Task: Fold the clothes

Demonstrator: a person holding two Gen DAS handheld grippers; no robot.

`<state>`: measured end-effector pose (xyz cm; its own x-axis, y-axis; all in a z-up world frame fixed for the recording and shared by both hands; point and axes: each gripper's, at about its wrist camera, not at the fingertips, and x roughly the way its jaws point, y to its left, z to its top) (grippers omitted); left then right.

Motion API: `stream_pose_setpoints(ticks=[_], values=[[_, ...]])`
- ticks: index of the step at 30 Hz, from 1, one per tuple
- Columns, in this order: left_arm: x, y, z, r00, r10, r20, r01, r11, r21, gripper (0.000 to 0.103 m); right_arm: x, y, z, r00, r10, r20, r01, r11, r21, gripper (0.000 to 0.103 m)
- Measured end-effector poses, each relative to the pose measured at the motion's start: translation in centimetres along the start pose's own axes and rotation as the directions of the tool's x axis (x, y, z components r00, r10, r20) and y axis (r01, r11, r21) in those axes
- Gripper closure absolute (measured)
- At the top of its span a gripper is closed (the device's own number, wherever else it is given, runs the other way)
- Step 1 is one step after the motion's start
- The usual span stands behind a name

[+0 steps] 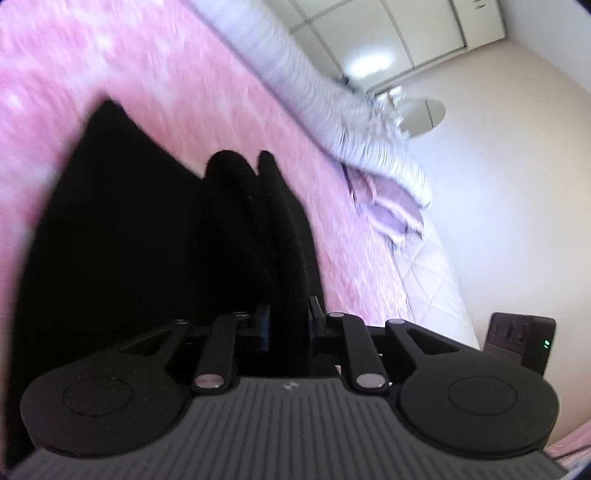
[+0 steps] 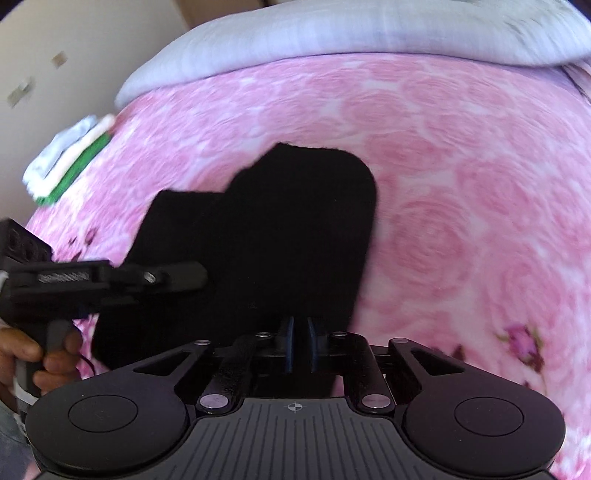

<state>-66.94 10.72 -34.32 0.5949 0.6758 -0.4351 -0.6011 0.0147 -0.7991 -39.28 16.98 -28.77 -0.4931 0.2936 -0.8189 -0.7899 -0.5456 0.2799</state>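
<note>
Both tongs have hold of the black garment [image 2: 266, 236], which hangs and drapes just above the bed's pink rose-patterned cover [image 2: 461, 206]. The left tongs [image 1: 290, 321] are pinched shut on a bunched, doubled edge of the cloth, whose folds stand up between the blue pads. The right tongs [image 2: 300, 345] look nearly closed on the near edge of the same cloth, though black on black makes the actual bite hard to confirm (I would not swear to it).

My guess is that a fold is mid-way: the garment is lifted by one edge at two points and still has to be carried over and laid flat. The next move calls for both hands to travel together, keeping the edge taut so the layers line up, then lowering before letting go.

No basket or box is in sight; a small stack of folded white and green cloth [image 2: 70, 162] sits at the far edge of the bed, well apart, near the pale quilt [image 2: 332, 33].
</note>
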Motion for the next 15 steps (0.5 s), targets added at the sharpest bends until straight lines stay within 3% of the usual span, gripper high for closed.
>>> stream_pose_setpoints(ticks=[3,5,12,13,15], values=[[-2.6,1.4,-0.2,0.996,0.084,0.037,-0.085,0.996,0.018,0.089,1.0,2.3,0.3,0.998,0.056,-0.016,-0.057,0.997,-0.050,0.090],[-2.9,3.3,-0.3,0.991,0.133,0.022,-0.132,0.991,-0.035,0.089,1.9,4.0,0.5,0.996,0.084,-0.032,-0.086,0.993,-0.081,0.090],[-2.1,5.2,-0.2,0.997,0.073,0.008,-0.070,0.982,-0.173,0.081,3.7,5.8,1.0,0.996,0.037,-0.076,-0.047,0.990,-0.135,0.090],[-2.0,5.3,-0.1,0.998,0.059,0.009,-0.056,0.980,-0.191,0.085,3.8,5.7,1.2,0.996,0.033,-0.083,-0.044,0.990,-0.134,0.089],[-2.3,4.8,0.3,0.997,0.074,0.015,-0.072,0.988,-0.139,0.089,3.7,5.9,1.5,0.995,0.017,-0.094,-0.029,0.991,-0.134,0.089]])
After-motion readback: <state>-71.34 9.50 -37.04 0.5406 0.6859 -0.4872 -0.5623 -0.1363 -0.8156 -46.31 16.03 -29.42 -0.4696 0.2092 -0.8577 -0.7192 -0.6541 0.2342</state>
